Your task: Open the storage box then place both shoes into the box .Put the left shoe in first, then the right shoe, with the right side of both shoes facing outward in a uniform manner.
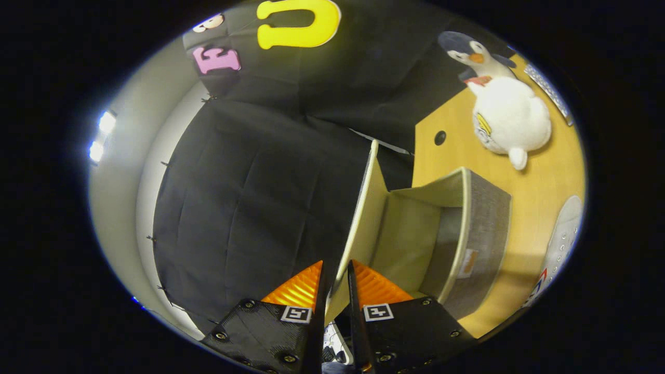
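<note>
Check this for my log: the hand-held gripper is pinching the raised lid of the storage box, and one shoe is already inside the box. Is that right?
Not quite. The gripper view shows the storage box holds no shoe; a shoe lies on the table beside it. The rest stands: the hand-held gripper is pinching the raised lid.

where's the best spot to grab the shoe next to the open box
Little of the white shoe shows: its laced top lies on the table beside the grey storage box. Probably pinch its side walls from above, across the narrow width. The gripper is shut on the box lid, so release that first.
</note>
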Demonstrator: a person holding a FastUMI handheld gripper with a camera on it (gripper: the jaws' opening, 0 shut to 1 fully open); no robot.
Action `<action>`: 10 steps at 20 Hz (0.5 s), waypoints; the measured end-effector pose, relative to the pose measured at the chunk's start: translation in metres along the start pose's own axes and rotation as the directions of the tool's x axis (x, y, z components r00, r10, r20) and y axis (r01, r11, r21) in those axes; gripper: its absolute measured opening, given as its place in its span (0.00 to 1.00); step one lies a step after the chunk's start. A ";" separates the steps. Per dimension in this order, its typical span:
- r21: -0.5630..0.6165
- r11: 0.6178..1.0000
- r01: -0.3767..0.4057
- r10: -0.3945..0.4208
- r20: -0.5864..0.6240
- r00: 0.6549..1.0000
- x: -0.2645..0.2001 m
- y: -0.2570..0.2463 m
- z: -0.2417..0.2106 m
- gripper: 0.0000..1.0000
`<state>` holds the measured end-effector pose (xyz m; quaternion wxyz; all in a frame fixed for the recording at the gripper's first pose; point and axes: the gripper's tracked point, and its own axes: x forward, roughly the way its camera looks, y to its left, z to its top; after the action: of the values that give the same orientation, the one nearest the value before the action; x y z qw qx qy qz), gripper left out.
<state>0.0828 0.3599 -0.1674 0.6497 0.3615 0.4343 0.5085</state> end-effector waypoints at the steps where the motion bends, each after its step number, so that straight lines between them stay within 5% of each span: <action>1: -0.029 1.000 -0.003 0.002 -0.009 1.000 0.008 0.009 0.001 0.22; 10: -0.195 0.981 0.010 -0.033 -0.113 0.993 0.134 0.073 -0.012 0.22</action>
<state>0.0603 0.5072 -0.1320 0.6610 0.2617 0.4236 0.5614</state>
